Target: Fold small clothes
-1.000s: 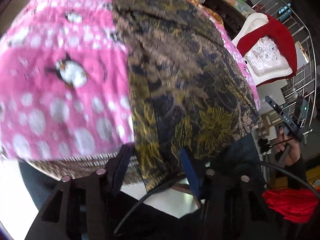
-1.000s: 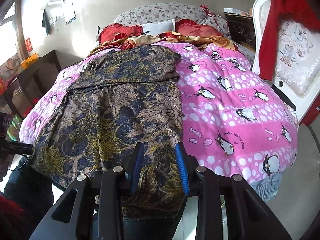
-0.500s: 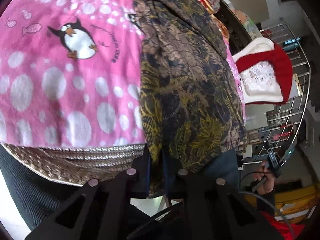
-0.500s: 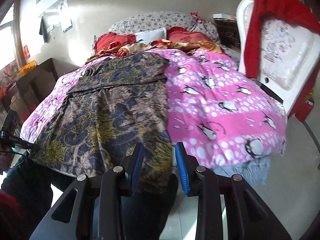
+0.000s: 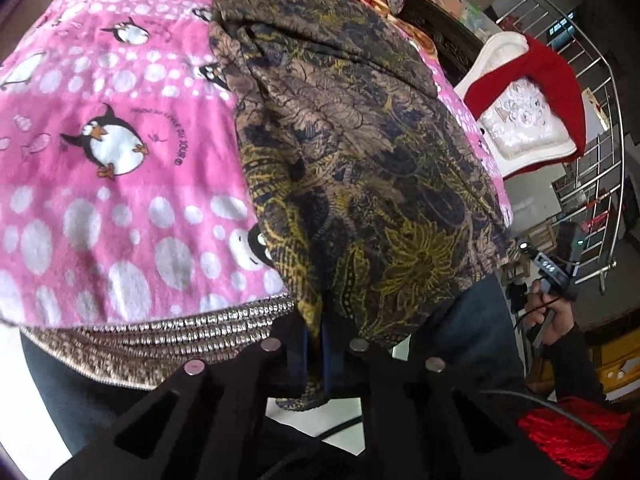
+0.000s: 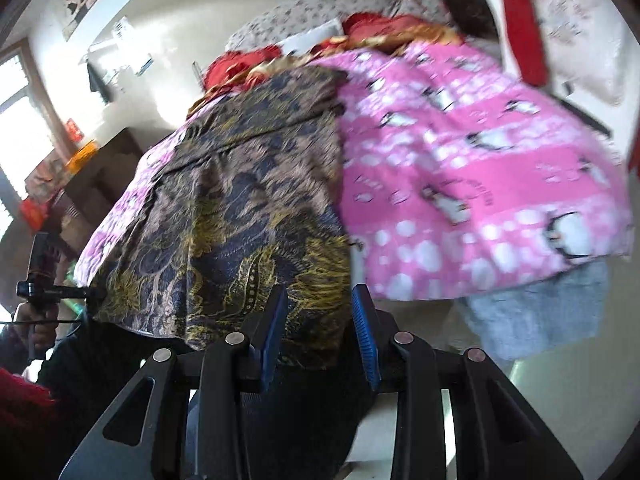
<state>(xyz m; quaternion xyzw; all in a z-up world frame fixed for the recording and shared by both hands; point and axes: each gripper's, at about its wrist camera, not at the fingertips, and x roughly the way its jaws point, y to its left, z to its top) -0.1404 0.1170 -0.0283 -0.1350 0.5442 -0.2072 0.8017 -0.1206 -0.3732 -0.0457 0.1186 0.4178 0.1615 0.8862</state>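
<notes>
Pink fleece printed with penguins and white dots covers the bed [image 5: 112, 184], and on it lies the task's thing: a dark, thin garment patterned in brown, navy and gold [image 5: 360, 152], spread lengthwise with its hem draped over the foot edge of the bed.

At the hem's left corner the left gripper [image 5: 314, 336] has its jaws pressed together, pinching a fold of the patterned cloth; a scrap of fabric hangs out below them. Its jaws have just been closing, and the cloth is now caught between them.

Further right along the same foot edge, the right gripper [image 6: 320, 320] has its blue-padded jaws spread — the hem's other corner sits in the gap, yet the pads do not appear to press on it.

The step in hand looks like securing both hem corners for the first fold. The next move calls for the right jaws to close on their corner; then both hands should lift together and carry the hem toward the head of the bed — evenly, so this slippery-looking cloth does not skew.
</notes>
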